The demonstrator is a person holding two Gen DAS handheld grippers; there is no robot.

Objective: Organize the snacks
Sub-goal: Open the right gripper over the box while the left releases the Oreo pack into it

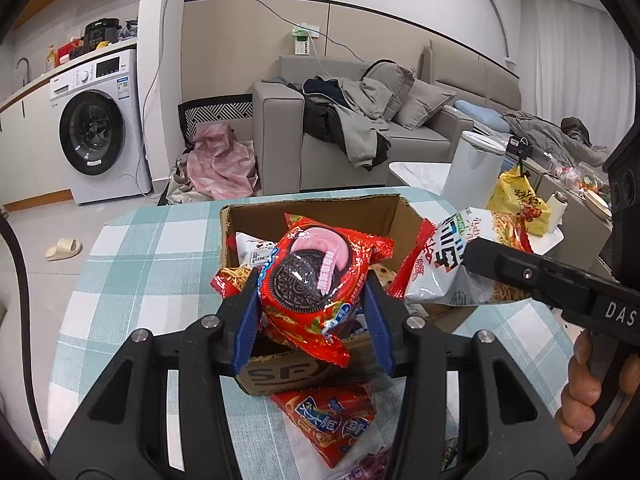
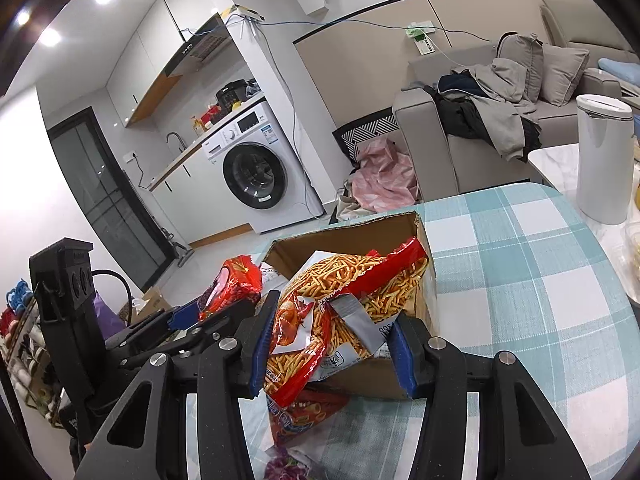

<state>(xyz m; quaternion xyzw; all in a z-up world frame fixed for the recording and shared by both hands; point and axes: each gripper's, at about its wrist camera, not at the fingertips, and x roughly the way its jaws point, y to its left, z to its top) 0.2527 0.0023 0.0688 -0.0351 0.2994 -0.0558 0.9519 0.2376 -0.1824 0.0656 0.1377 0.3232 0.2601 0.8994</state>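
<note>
My left gripper [image 1: 310,314] is shut on a red cookie packet [image 1: 316,280] printed with a dark sandwich cookie, held over the open cardboard box [image 1: 312,208]. My right gripper [image 2: 332,344] is shut on a white-and-red bag of thin fried sticks [image 2: 344,304], above the near right corner of the cardboard box [image 2: 360,232]. In the left wrist view the same stick bag [image 1: 452,264] hangs from the right gripper [image 1: 470,254], whose jaws are hidden by the bag. The box holds more snack packets. A red snack bag [image 1: 332,420] lies flat on the tablecloth in front of the box.
The box stands on a round table with a teal checked cloth [image 1: 132,264]. A white bin [image 2: 604,160] and a yellow bag [image 1: 516,196] stand off to the right. A grey sofa [image 1: 360,128] and a washing machine [image 1: 96,128] lie beyond. A hand [image 1: 588,392] holds the right gripper's handle.
</note>
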